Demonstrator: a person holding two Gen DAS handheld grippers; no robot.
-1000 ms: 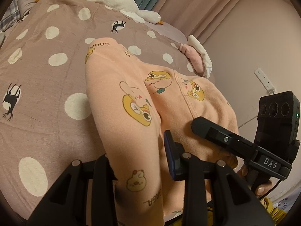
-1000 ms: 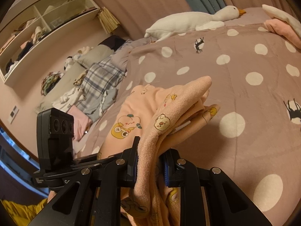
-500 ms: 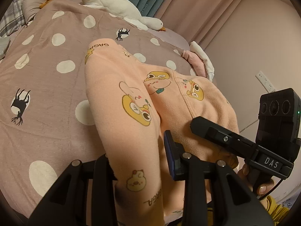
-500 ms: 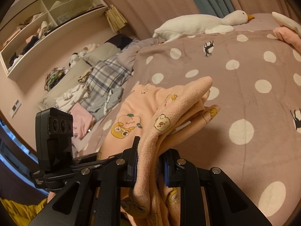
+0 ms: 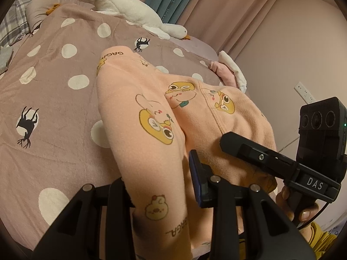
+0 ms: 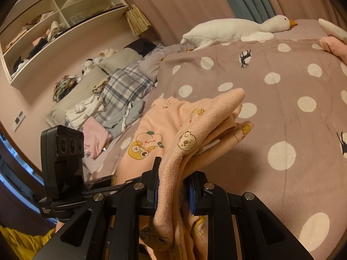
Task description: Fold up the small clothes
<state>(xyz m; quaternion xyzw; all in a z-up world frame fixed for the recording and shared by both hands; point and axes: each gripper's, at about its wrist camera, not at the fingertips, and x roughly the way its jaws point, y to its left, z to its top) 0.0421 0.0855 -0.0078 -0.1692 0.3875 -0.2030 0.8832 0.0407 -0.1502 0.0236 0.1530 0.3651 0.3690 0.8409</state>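
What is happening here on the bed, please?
A person holds a gripper in each hand and is folding a peach garment on the dotted bedspread. The left gripper and the right gripper are each shut on bunched fabric near the garment's close end. The far part lies on the bedspread.

Beyond the fingers, a white plush goose (image 5: 138, 15) lies on the mauve polka-dot bedspread (image 5: 54, 86); left of them, plaid bedding (image 6: 128, 86) sits below a white wall shelf (image 6: 54, 28).

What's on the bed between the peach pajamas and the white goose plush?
Only bare polka-dot blanket between the peach pajamas and the goose plush, in the right wrist view.
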